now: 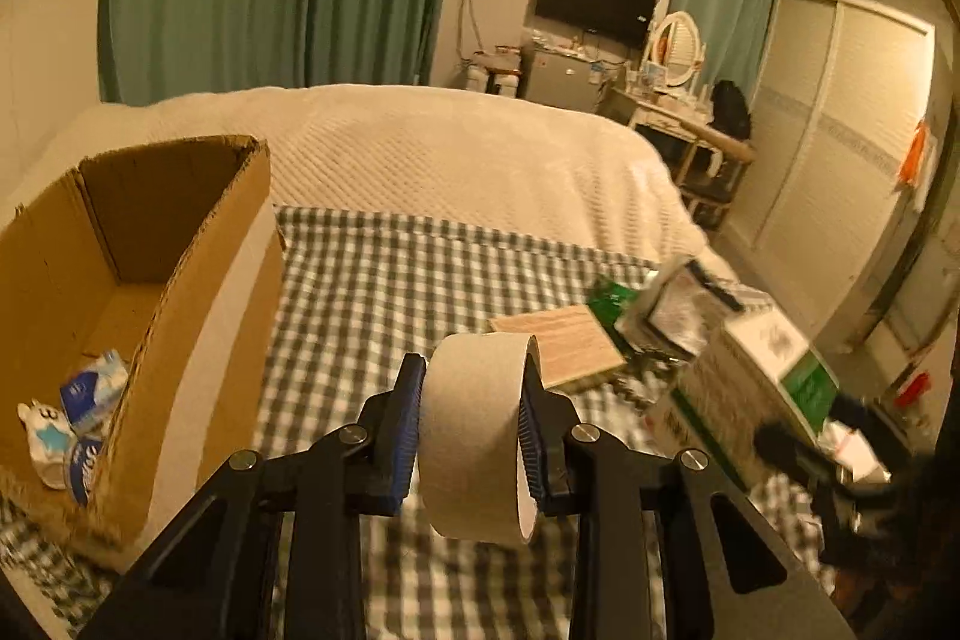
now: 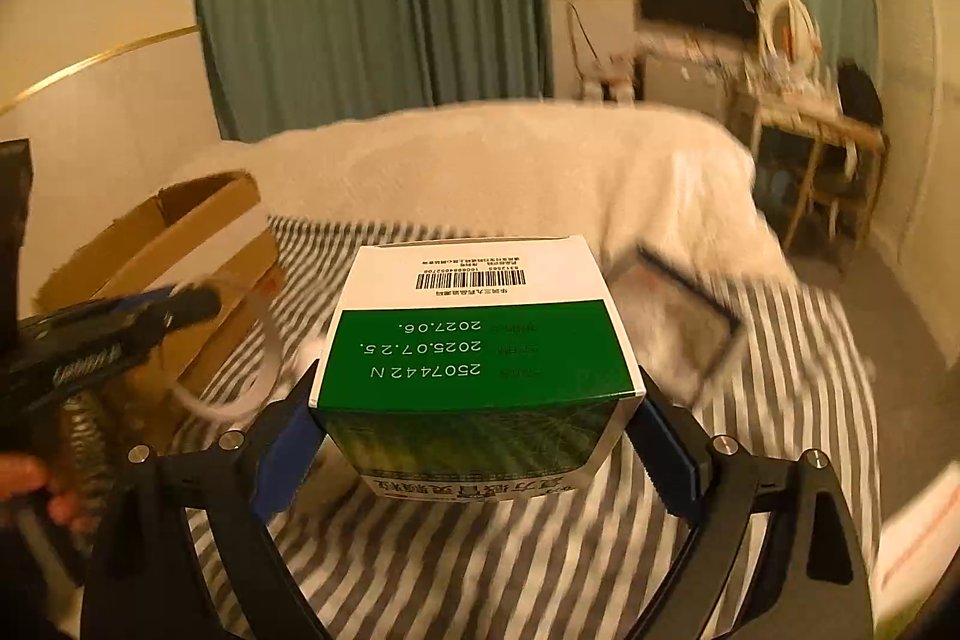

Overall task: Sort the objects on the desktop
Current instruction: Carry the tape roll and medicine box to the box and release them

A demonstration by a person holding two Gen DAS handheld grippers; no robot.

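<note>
In the left wrist view, the left gripper (image 1: 471,430) pinches a roll of tape (image 1: 480,436) at lower centre, its ribbed blue pads (image 1: 403,436) pressed against the roll's flat sides; the tape is a matte beige ring with a pale inner core, held above the checked cloth (image 1: 390,280). At the left of that frame stands an open cardboard box (image 1: 198,280), corrugated with rough edges, with small blue-and-white packets (image 1: 90,394) on its floor. A thin wooden board (image 1: 558,346) lies on the cloth right of centre. In the right wrist view, the right gripper (image 2: 477,430) clamps a glossy green-and-white carton (image 2: 474,340) at frame centre, barcode and printed dates on its upper face, held above the cloth.
</note>
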